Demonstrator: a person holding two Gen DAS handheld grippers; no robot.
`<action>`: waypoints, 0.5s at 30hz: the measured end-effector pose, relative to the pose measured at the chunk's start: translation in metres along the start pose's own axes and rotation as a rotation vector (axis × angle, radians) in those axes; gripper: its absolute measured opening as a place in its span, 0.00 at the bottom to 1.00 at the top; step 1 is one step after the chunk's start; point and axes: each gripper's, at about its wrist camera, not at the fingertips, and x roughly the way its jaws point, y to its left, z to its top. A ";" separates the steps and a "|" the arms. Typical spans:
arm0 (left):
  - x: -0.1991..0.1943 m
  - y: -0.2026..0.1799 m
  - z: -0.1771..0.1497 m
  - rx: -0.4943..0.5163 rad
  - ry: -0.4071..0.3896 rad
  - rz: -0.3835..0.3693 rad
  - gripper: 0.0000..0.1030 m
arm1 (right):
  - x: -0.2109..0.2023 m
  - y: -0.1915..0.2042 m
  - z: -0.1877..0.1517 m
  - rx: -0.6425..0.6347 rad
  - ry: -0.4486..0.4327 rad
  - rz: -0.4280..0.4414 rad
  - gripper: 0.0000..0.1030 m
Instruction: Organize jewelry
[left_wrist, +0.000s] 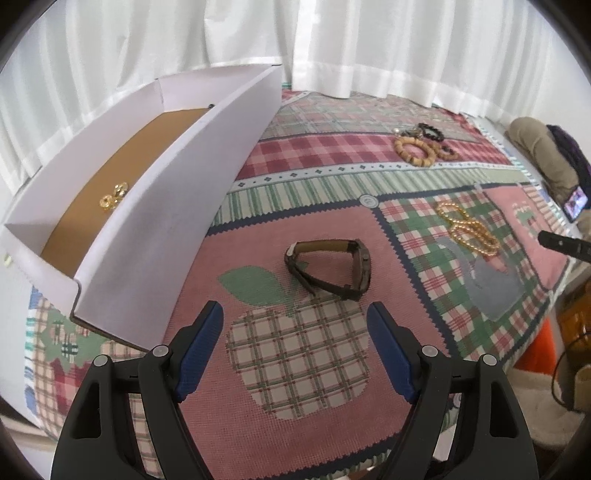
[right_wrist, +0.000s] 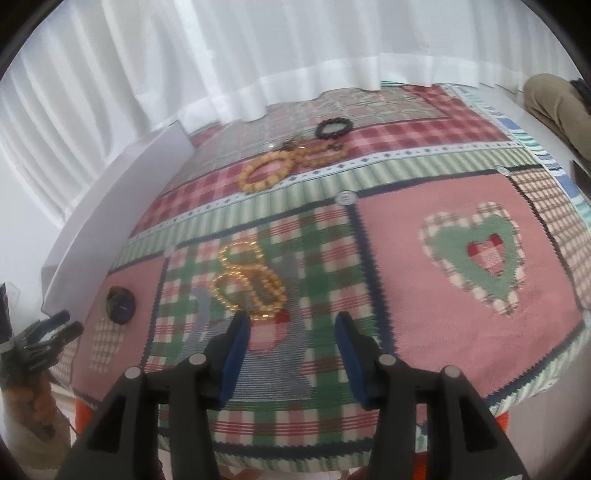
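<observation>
Now my left claw hangs over the patchwork cloth that covers the counter, its blue pads standing wide apart with nothing between them. Just beyond its tips lies the brown-strapped watch, resting on the pink panel above the checked apple, clear of both pads. To the left sits the white box, open-topped with a brown floor, and a small gold piece lies inside it near the right wall. My right claw is lower over the green and red checked panel, its jaws partly apart and gripping nothing; its left pad sits right at the near end of the gold bead strand, though the blur keeps me from telling whether it touches. That strand lies looped in a loose figure of eight, to the right of the watch. Farther away, on the red gingham band near the white curtain, the wooden bead bracelet lies flat, with a second smaller string of light beads just to its right and a black bead bracelet beyond that. From the right view my left claw shows at the far left edge, with the hand that carries it below.
</observation>
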 end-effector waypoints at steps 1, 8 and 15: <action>0.000 -0.003 0.000 0.012 -0.004 -0.005 0.79 | 0.000 -0.002 0.000 0.005 0.001 -0.004 0.47; 0.014 -0.046 0.013 0.142 -0.013 -0.027 0.75 | 0.004 0.000 0.000 0.005 0.015 0.015 0.47; 0.062 -0.066 0.027 0.188 0.068 0.035 0.49 | 0.011 -0.001 0.030 -0.061 0.061 0.114 0.47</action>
